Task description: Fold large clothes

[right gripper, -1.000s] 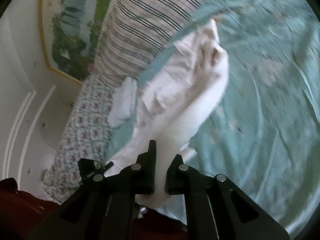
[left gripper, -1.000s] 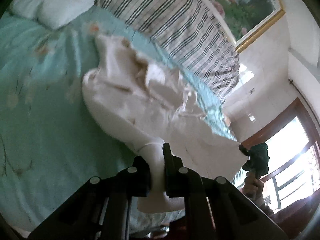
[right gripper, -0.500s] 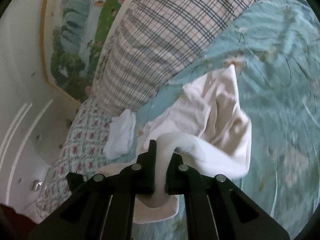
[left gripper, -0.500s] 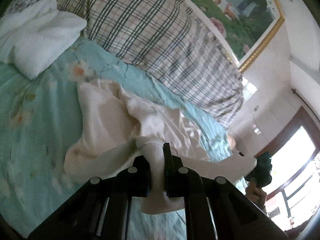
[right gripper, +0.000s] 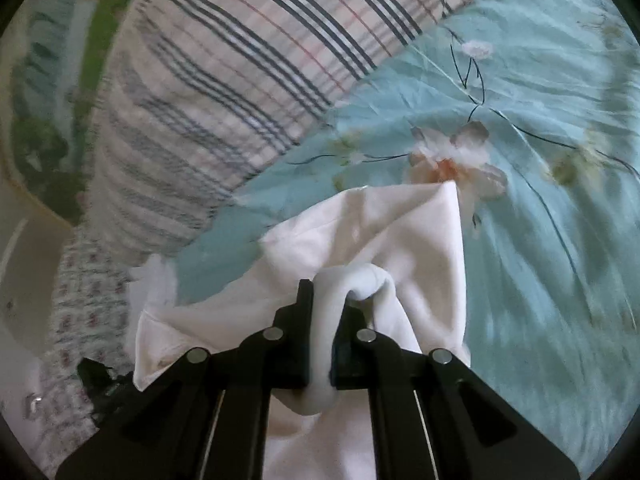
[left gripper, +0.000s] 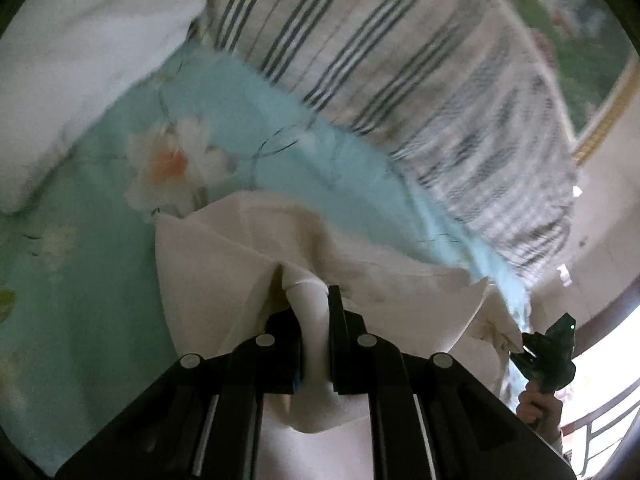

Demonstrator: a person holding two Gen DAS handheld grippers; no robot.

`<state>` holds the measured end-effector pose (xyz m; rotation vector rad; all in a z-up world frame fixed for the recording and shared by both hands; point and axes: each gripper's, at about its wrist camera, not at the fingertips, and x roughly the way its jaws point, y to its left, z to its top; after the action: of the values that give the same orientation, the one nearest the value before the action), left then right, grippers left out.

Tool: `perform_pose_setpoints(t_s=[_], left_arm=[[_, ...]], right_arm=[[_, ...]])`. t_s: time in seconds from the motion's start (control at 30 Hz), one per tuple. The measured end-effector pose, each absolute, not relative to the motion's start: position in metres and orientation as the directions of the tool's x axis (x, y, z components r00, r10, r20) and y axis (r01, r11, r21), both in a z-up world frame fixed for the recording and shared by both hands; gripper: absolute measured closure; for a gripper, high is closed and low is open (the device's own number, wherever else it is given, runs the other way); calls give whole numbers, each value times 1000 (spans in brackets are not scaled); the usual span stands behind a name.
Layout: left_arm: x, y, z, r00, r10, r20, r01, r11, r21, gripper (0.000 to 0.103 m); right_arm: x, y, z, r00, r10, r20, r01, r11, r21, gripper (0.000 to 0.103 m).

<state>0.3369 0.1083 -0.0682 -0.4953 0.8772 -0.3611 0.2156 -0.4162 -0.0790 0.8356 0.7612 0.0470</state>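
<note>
Nearest in the left wrist view, the left tongs are clamped narrow on a bunched white fold of the cream garment, which passes between the jaws and bulges out behind them. In the right wrist view the right tongs pinch another thick roll of the same garment in the same way, jaws nearly together with cloth filling the gap. Between the two grips the garment hangs in a loose sheet just above the bed, its far edge resting on the turquoise floral bedsheet; one pointed corner lies beside a printed white and orange flower. At the lower right of the left wrist view, the person's other hand grips the handle of the right tongs, with a corner of the garment at their tips. Farther back on the left of that view lies a folded white towel. Beyond the sheet a plaid quilt is piled along the far side of the bed, and behind it a gold-framed landscape painting hangs on the wall. Much of both views is blurred.
</note>
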Motion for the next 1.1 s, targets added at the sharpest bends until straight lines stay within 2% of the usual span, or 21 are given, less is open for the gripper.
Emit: perform_pose_setpoints(t_s=[0.13, 0.2, 0.23, 0.27, 0.37, 0.4, 0.5, 0.63, 0.77, 0.87, 0.9, 0.93, 0.97, 1.0, 1.03, 1.07, 1.1], left_arm=[[358, 112, -100, 526, -519, -674, 60, 813, -579, 89], [346, 116, -94, 544, -523, -656, 81, 811, -579, 82], [338, 117, -89, 557, -512, -654, 92, 821, -564, 72], [326, 117, -81, 575, -500, -648, 108, 831, -545, 67], [288, 109, -62, 583, -524, -621, 179, 828, -531, 64], [276, 102, -58, 571, -552, -608, 216, 815, -537, 64], [255, 61, -54, 492, -626, -605, 330, 777, -535, 62], [250, 6, -66, 385, -663, -642, 420, 745, -518, 62], [254, -5, -72, 359, -669, -651, 423, 738, -525, 61], [269, -5, -83, 354, -631, -690, 422, 766, -484, 57], [276, -3, -91, 361, -603, -711, 409, 788, -461, 58], [283, -1, -97, 357, -593, -722, 399, 796, -456, 66], [290, 4, -102, 348, -601, -720, 391, 791, -471, 78], [296, 9, -105, 357, -599, -717, 381, 794, -474, 84], [303, 15, -106, 375, -578, -725, 365, 811, -458, 93], [312, 20, -106, 401, -544, -737, 343, 835, -430, 96], [321, 26, -105, 441, -484, -756, 307, 873, -379, 93]], right_arm=[[243, -425, -118, 652, 391, -650, 327, 628, 706, 92], [239, -431, -116, 659, 426, -620, 320, 587, 744, 88], [234, -434, -111, 673, 437, -597, 304, 572, 762, 85], [227, -437, -104, 690, 445, -571, 283, 561, 778, 75], [197, -438, -75, 757, 409, -509, 203, 593, 779, 40], [185, -435, -65, 774, 397, -492, 166, 623, 764, 35], [167, -410, -54, 741, 434, -512, 86, 695, 714, 35], [172, -356, -72, 593, 495, -635, 31, 774, 632, 35], [189, -336, -93, 545, 558, -626, 68, 715, 696, 35], [201, -342, -108, 550, 598, -583, 130, 628, 767, 35], [206, -342, -112, 559, 598, -574, 140, 614, 777, 35], [212, -341, -112, 578, 576, -577, 142, 626, 767, 37], [216, -341, -112, 584, 559, -589, 145, 642, 753, 55], [227, -339, -112, 580, 538, -612, 158, 663, 732, 83], [238, -337, -111, 577, 529, -622, 171, 666, 726, 96], [246, -338, -111, 582, 524, -622, 172, 668, 724, 101], [257, -339, -108, 600, 506, -620, 167, 679, 715, 101]])
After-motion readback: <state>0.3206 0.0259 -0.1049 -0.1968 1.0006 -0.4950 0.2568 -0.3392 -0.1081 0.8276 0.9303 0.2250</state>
